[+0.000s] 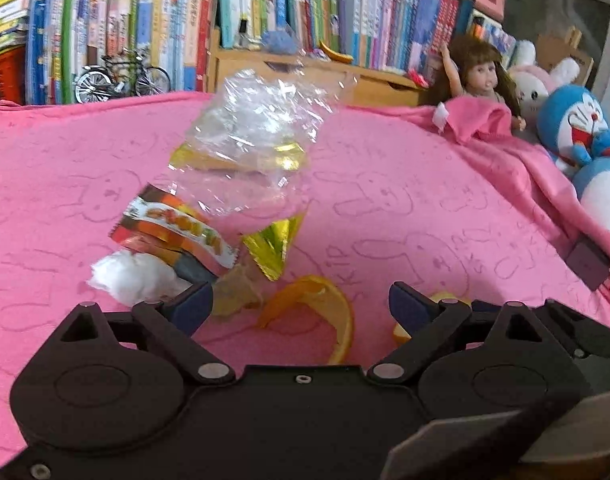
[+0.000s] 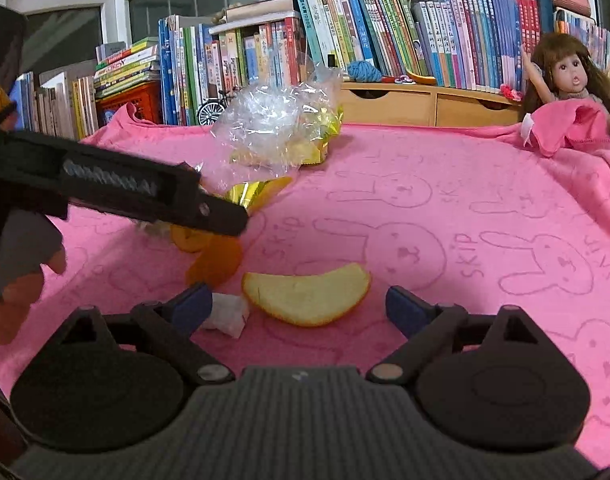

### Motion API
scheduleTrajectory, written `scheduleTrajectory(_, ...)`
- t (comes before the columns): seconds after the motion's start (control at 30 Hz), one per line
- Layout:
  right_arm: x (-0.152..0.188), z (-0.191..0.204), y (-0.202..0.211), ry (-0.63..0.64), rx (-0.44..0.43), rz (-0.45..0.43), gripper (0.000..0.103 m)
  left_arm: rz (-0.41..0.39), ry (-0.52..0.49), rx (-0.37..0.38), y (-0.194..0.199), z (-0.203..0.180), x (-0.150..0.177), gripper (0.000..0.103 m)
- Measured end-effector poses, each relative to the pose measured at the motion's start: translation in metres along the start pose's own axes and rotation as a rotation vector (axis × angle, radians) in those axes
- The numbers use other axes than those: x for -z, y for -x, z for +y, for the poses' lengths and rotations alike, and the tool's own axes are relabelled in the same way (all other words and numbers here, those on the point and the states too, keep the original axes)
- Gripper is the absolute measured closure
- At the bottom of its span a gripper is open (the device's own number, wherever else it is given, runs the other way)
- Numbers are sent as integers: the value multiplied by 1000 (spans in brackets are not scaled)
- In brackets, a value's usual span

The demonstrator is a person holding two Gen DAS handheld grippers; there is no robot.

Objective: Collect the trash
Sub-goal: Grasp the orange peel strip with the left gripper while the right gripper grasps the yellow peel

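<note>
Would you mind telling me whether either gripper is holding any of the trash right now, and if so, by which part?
Nothing is held: the left gripper and right gripper are open, with orange peel lying untouched between the right fingers.

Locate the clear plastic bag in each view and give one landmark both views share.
Left wrist: clear plastic bag upper centre, on the pink blanket, above the snack wrapper.
Right wrist: bag upper centre-left, at the blanket's far edge.
Shared landmark: doll, far right.

1. On the blanket [image 2: 445, 184] before me, a peel slice [image 2: 307, 296] lies nearest.
2. A tissue wad [image 2: 227, 314] lies just left of it.
3. A plastic bag [image 2: 273, 128] sits farther back, left.
4. A doll [image 2: 565, 76] sits far right, with books [image 2: 385, 28] behind.
</note>
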State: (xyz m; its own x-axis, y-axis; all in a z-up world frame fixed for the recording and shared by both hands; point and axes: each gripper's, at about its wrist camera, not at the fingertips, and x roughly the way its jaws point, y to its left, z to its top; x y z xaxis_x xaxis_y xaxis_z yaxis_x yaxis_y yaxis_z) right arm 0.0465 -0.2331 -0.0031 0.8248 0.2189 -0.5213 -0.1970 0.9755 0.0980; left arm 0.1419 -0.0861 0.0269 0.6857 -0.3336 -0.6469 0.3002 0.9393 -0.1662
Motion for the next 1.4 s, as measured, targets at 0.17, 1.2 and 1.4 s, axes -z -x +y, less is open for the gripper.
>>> scheduleTrajectory(0.17, 0, -5, -1, -30, -9, 2, 6, 39, -22, -10, -14, -5, 7, 23)
scheduleTrajectory(1.2, -7, 2, -2, -38, 24, 15, 36, -120, -31, -113, 89, 14, 40, 79)
scheduleTrajectory(1.4, -9, 11, 4, -17, 49, -24, 50, -133, -31, -125, 106, 16, 50, 79)
